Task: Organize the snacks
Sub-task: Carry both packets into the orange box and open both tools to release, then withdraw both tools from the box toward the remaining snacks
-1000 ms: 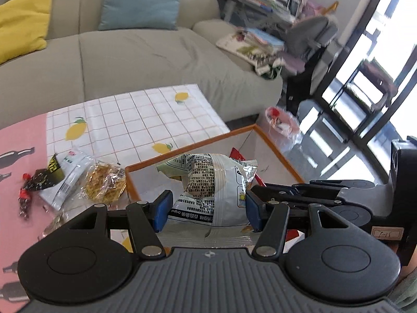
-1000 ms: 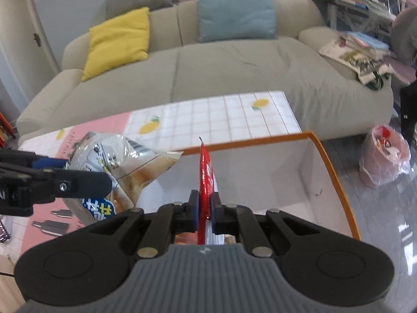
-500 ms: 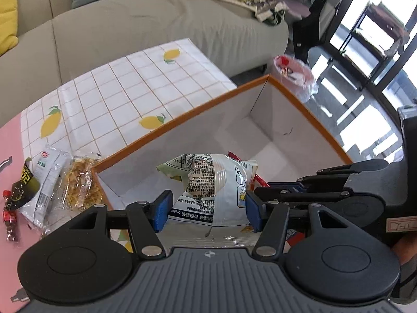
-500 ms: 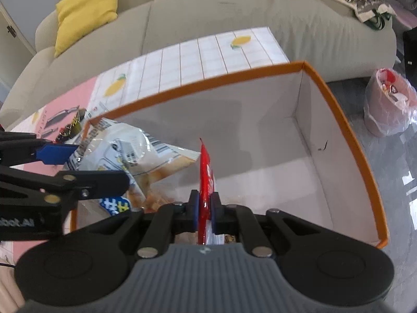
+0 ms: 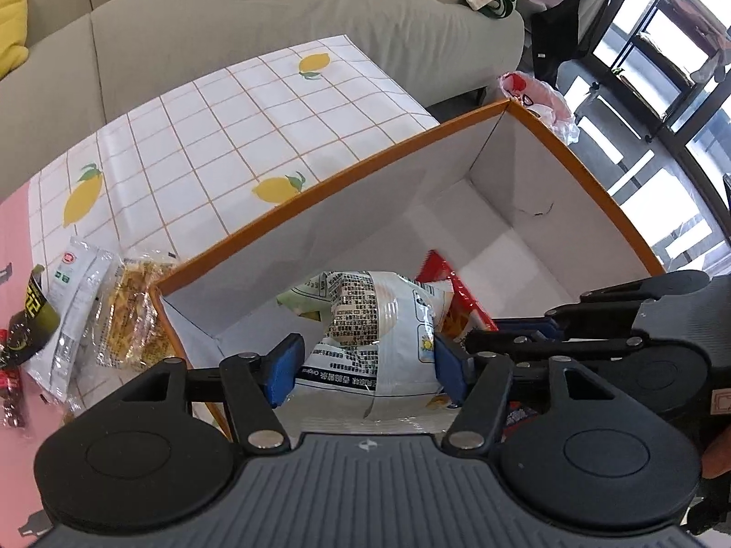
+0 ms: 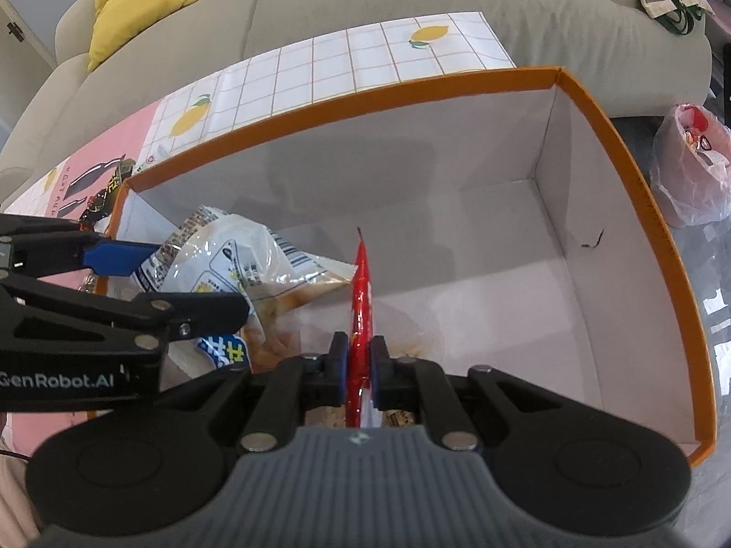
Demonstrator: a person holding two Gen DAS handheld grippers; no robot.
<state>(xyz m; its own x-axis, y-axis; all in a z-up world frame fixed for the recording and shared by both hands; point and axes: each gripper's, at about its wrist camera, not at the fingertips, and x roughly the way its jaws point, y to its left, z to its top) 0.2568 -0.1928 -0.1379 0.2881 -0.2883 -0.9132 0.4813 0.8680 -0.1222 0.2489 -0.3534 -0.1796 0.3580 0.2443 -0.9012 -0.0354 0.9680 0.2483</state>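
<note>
My left gripper (image 5: 365, 360) is shut on a puffy white snack bag (image 5: 370, 319) with black print and holds it inside the orange-rimmed white box (image 5: 329, 187), at its left end. The bag also shows in the right wrist view (image 6: 228, 265). My right gripper (image 6: 358, 360) is shut on a thin red snack packet (image 6: 361, 283), held edge-up inside the same box (image 6: 607, 123), just right of the white bag. The red packet also shows in the left wrist view (image 5: 457, 297). The box floor to the right is bare.
Loose snacks lie on the tablecloth left of the box: a yellow noodle pack (image 5: 132, 310), a white packet (image 5: 77, 283) and a dark packet (image 5: 32, 310). A grey sofa (image 5: 274, 13) stands behind the table. A pink rubbish bag (image 6: 690, 173) sits on the floor at the right.
Both grippers have moved forward and down into the box with their snacks. The box rim now surrounds both bags.
</note>
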